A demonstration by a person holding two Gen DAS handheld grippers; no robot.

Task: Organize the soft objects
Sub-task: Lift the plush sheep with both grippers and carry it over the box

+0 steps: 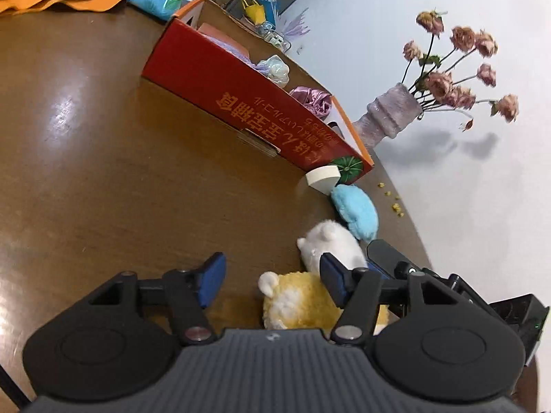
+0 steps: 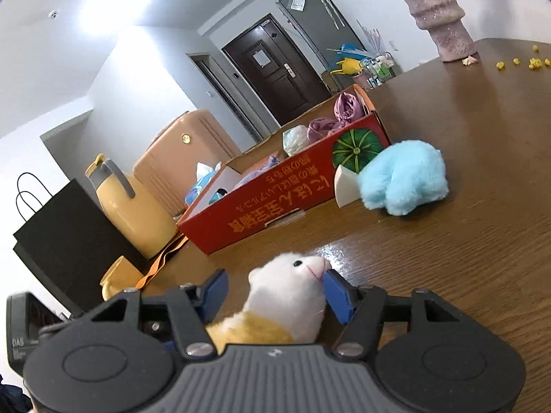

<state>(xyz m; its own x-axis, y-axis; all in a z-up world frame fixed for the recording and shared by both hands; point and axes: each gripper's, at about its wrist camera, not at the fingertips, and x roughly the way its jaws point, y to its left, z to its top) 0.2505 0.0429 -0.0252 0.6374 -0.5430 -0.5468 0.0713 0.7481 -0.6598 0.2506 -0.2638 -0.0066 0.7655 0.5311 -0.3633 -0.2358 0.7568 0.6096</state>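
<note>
Yellow plush (image 1: 299, 303) lies on the worktop (image 1: 103, 172) inside the left claw (image 1: 272, 284). That claw stands about half open. Its right pad sits against the fur, while bare wood shows between its left pad and the toy, so nothing is gripped. The white plush (image 2: 292, 282) lies touching the yellow one, inside the right claw (image 2: 275, 292). This claw is also about half open: one pad touches the snout and the other stands just clear of the head.

The red box (image 1: 220, 79), already holding several soft things, lies at 12 o'clock from the left claw. A blue plush (image 1: 356, 211) and a white wedge (image 1: 322, 179) rest at 1 o'clock, by the box's near corner.

The step in hand appears to be grasping both toys at once. To do it well, each claw should probably centre on its own toy's body before closing. The right claw's hold on the snout looks shallow and could slip, so pushing deeper over the head seems wise. Because the toys touch, one pad could catch both, so lifting one slightly ahead of the other would part them. The fur will give, so a firm close seems safe.
</note>
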